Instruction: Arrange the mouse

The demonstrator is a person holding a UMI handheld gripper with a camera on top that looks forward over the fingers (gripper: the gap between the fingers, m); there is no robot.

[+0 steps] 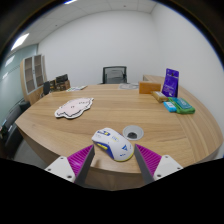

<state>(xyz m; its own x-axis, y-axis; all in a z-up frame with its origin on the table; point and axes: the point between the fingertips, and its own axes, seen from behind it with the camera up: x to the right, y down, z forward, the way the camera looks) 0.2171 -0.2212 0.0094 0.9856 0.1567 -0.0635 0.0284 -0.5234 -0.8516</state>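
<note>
Hovering wide open, fingers flanking white mouse without touching, resting on wooden worktop near round cable hole.

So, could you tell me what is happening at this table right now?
A person's hand-held gripper hangs open over a round wooden table. A white mouse lies on the table between and just ahead of its fingers, not gripped. Beyond it sit a white mouse pad and some boxes.
</note>
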